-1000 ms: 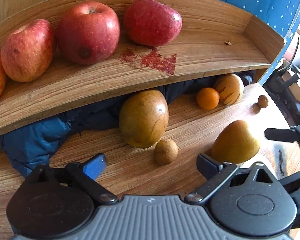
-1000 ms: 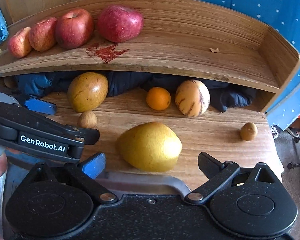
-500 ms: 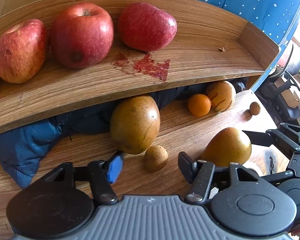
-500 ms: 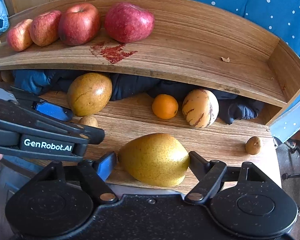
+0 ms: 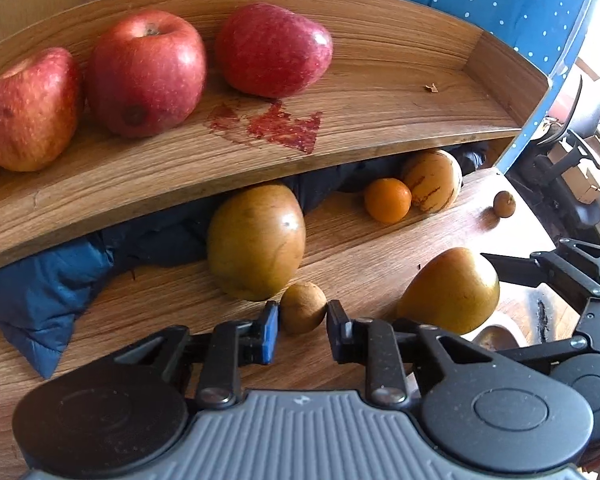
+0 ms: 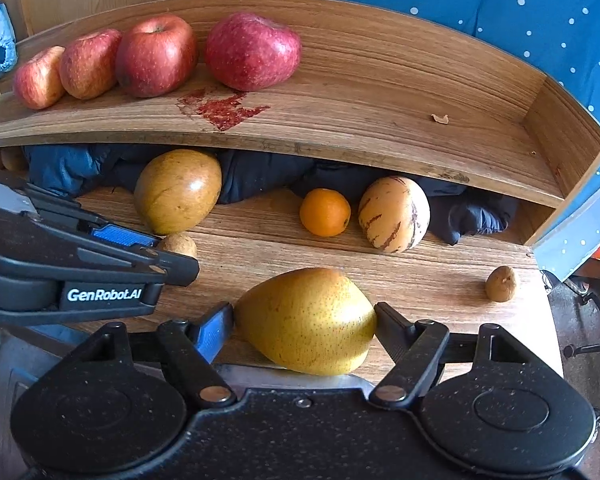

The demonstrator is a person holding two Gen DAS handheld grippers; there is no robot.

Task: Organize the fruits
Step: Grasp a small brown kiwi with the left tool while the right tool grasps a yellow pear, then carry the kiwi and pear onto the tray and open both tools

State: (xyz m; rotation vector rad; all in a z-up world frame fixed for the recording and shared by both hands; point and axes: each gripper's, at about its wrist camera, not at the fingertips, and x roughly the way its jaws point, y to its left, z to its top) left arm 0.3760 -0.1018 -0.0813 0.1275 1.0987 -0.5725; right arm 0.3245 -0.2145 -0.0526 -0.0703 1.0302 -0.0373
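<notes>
A small round brown fruit [image 5: 303, 307] lies on the wooden table just in front of a large brown-green fruit [image 5: 256, 240]. My left gripper [image 5: 302, 322] is shut on it, one pad against each side. A yellow pear [image 6: 306, 320] lies on its side on the table, and my right gripper [image 6: 304, 318] is shut on it, both fingers pressed to its flanks. In the left wrist view the same pear [image 5: 452, 288] shows at the right. Several red apples [image 6: 156, 56] sit in a row at the left of the raised wooden shelf [image 6: 380, 120].
An orange [image 6: 325, 212] and a striped pale fruit [image 6: 394, 214] rest by the shelf's lower edge. Another small brown fruit [image 6: 500, 278] lies near the table's right edge. A blue jacket [image 5: 44, 292] is stuffed under the shelf. A red stain [image 6: 220, 110] marks the shelf.
Both grippers went from wide open to shut. The left closed in on the small brown fruit, and the right moved forward and clamped the pear.
</notes>
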